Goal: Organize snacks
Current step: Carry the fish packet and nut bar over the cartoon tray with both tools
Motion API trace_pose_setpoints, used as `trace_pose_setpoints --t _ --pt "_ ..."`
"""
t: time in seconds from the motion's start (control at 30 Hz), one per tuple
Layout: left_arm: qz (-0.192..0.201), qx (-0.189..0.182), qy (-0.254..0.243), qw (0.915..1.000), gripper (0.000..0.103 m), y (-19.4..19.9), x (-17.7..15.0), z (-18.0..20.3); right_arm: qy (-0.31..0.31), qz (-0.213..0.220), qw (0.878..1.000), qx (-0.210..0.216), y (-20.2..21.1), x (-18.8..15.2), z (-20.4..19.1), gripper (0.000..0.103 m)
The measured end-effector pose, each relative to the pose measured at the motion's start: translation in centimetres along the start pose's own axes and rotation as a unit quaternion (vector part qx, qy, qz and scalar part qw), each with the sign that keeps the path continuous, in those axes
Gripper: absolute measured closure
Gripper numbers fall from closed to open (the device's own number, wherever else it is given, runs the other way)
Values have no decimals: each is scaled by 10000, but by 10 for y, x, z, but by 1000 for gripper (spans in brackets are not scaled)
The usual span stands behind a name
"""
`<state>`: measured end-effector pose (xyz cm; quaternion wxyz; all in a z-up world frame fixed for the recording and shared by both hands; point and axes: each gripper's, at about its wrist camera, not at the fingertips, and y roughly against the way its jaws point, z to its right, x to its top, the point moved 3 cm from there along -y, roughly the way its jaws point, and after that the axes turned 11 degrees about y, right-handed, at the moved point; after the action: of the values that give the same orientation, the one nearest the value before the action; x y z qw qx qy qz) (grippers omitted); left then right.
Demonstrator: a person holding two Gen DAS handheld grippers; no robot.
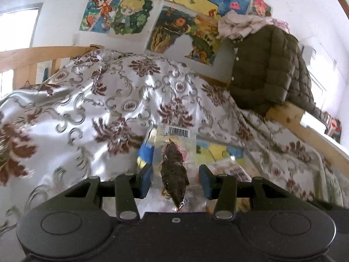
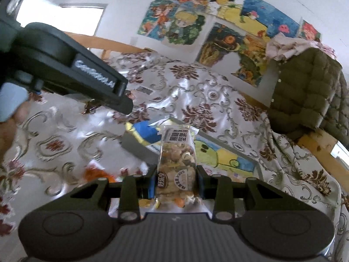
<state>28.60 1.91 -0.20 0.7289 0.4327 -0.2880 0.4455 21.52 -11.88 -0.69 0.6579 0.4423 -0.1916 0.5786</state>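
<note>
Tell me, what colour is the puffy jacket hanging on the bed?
The puffy quilted jacket is dark olive green, clearest in the left wrist view.

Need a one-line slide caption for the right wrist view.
Right gripper shut on a mixed-nut snack packet above the patterned bedspread, left gripper alongside.
</note>
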Motion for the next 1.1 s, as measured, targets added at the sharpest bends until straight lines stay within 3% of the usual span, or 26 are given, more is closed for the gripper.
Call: trace_pose_setpoints --t 0.33,0.5,0.6,0.83,1.1 --pt "186 33 100 9998 55 -73 15 23 -568 -136 9981 -199 -56 4 43 64" --pt "-14 270 183 9995 55 -107 14 15 -637 -94 9979 -98 -91 0 56 64" --pt "-124 295 470 9984 55 -119 16 3 -658 -159 9976 -113 -113 -6 65 64" --pt "-98 399 602 9973 55 -150 19 -13 -836 -415 9956 -91 -150 -19 74 63" --pt "-351 554 325 9973 55 -167 5 -15 -990 -687 9927 64 -173 -31 71 63"
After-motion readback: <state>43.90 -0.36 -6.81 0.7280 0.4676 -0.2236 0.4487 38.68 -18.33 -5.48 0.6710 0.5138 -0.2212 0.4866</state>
